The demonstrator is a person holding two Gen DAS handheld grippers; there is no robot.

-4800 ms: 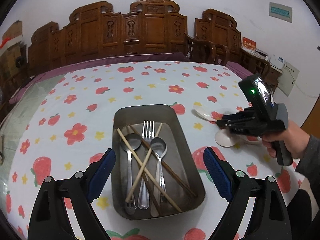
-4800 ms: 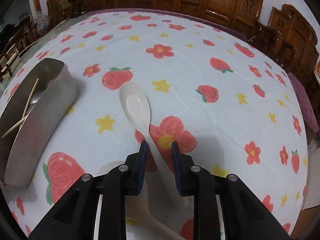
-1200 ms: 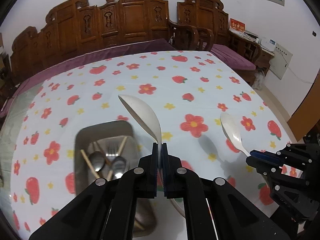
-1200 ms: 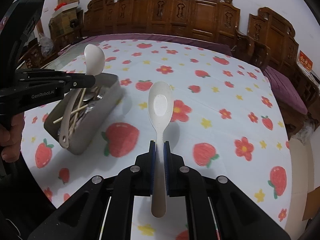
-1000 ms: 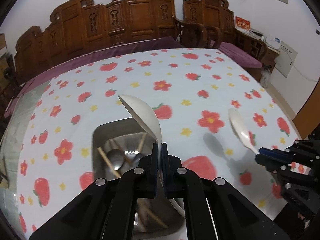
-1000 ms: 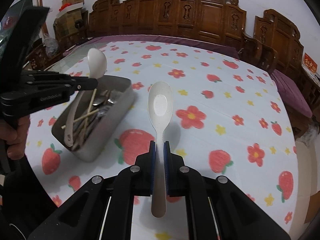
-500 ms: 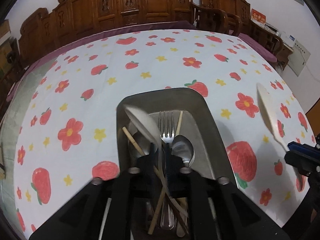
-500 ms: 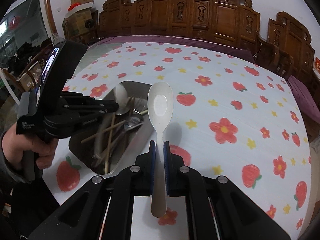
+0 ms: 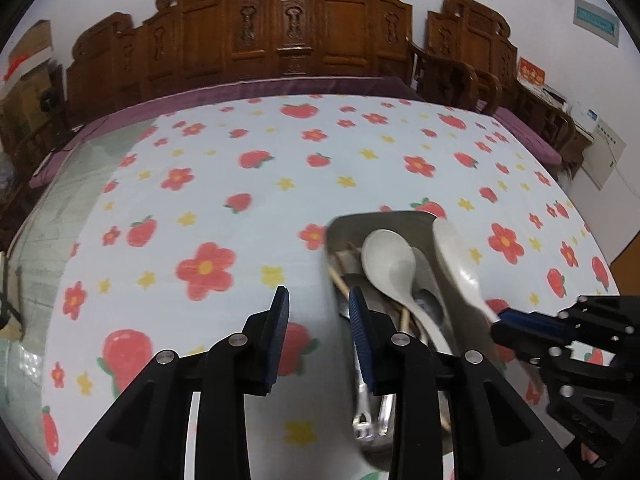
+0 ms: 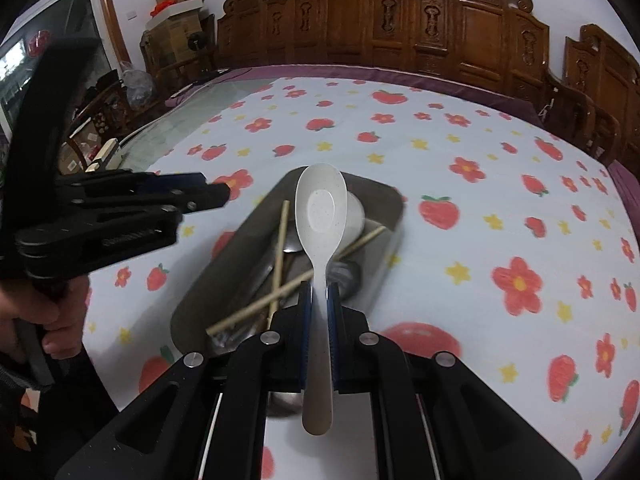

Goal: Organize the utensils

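A metal tray (image 9: 380, 217) (image 10: 208, 292) on the flowered cloth holds metal spoons, a fork, chopsticks (image 10: 280, 292) and a white spoon (image 9: 388, 264) (image 10: 355, 213) lying on top. My left gripper (image 9: 318, 320) (image 10: 212, 186) hangs just left of the tray; its jaws are opening and nothing is between them. My right gripper (image 10: 318, 308) (image 9: 502, 326) is shut on the handle of a second white spoon (image 10: 320, 204) (image 9: 452, 248), whose bowl hovers over the tray's far end.
The tablecloth (image 9: 240, 184) with strawberries and flowers covers a big table. Carved wooden chairs (image 9: 304, 28) line the far side. A person's hand (image 10: 36, 312) grips the left tool. Boxes (image 10: 176, 4) and clutter stand at the far left.
My left gripper let its white spoon go into the tray, opened, and slid left off the tray. My right gripper carried its spoon from beside the tray to above it.
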